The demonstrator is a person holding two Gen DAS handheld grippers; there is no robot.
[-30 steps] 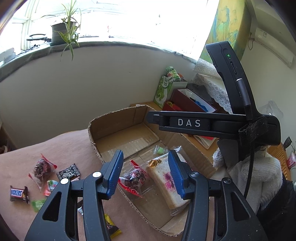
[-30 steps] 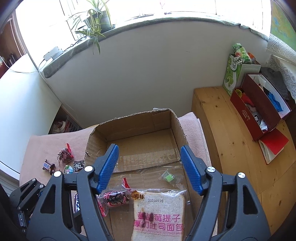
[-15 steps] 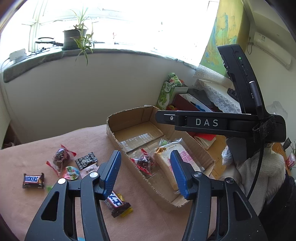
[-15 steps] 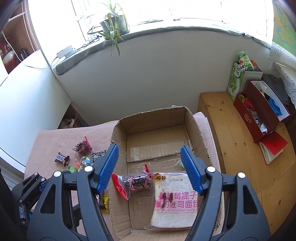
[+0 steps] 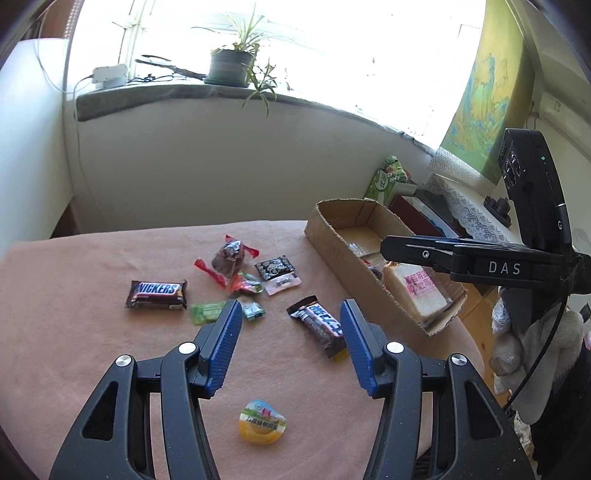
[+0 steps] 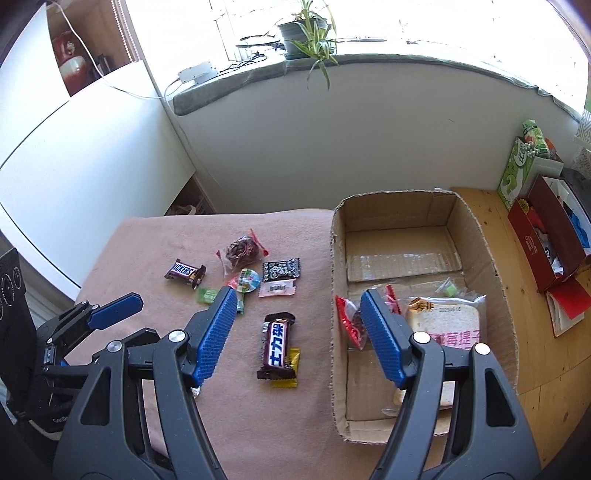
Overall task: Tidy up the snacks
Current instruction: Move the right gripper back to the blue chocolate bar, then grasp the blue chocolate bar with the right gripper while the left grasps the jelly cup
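Note:
A cardboard box (image 6: 495, 280) (image 5: 332, 236) on the pink cloth holds a bagged bread slice (image 6: 448, 325) (image 5: 417, 291), a red-wrapped snack (image 6: 351, 321) and a small green candy (image 6: 448, 290). Left of the box lie loose snacks: a Snickers bar (image 5: 157, 293) (image 6: 183, 272), a dark bar with blue lettering (image 5: 319, 325) (image 6: 277, 345), a black packet (image 5: 275, 267) (image 6: 281, 271) and a jelly cup (image 5: 262, 424). My left gripper (image 5: 291, 321) is open and empty above the cloth. My right gripper (image 6: 297, 312) is open and empty above the box's left wall.
A wooden bench (image 6: 532, 354) to the right carries a red box (image 6: 546, 240) and a green tissue box (image 6: 517, 170). A white wall and a windowsill with a potted plant (image 6: 306, 29) stand behind. A white cabinet (image 6: 74, 166) is at the left.
Both grippers have swung left, away from over the box and toward the loose snacks on the cloth. Both stay open and empty.

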